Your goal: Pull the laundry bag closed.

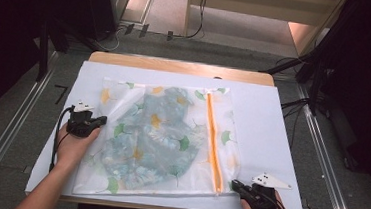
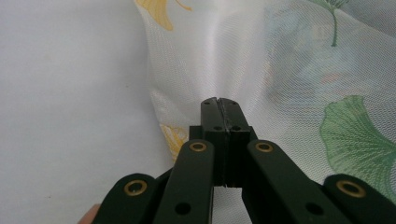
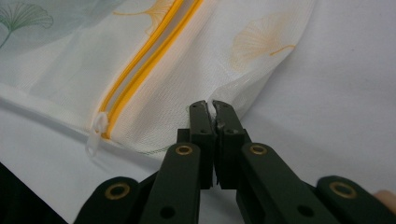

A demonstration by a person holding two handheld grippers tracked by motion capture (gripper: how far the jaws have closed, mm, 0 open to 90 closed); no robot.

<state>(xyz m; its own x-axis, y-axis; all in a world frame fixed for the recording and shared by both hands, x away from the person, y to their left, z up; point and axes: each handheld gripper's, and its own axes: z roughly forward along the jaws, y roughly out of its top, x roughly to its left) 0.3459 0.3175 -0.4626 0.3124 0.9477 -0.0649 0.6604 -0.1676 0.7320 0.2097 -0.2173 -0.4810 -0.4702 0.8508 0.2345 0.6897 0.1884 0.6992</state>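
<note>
A white mesh laundry bag (image 1: 113, 171) printed with ginkgo leaves lies flat on the white-covered table (image 1: 264, 131). A blue-green patterned garment (image 1: 161, 137) is inside it. An orange zipper (image 1: 213, 137) runs along its right side, and its white pull (image 3: 95, 136) lies at the near end. My left gripper (image 1: 102, 121) is at the bag's left edge, shut on the mesh (image 2: 219, 70), which tents toward the tips. My right gripper (image 1: 235, 184) is at the near right corner, to the right of the zipper (image 3: 140, 60), shut on the bag's edge (image 3: 238, 88).
The wooden table edge (image 1: 176, 65) shows at the far side. White cover lies bare to the right of the bag and along the left margin. Black stand legs (image 1: 307, 64) and cables (image 1: 200, 15) are on the floor around the table.
</note>
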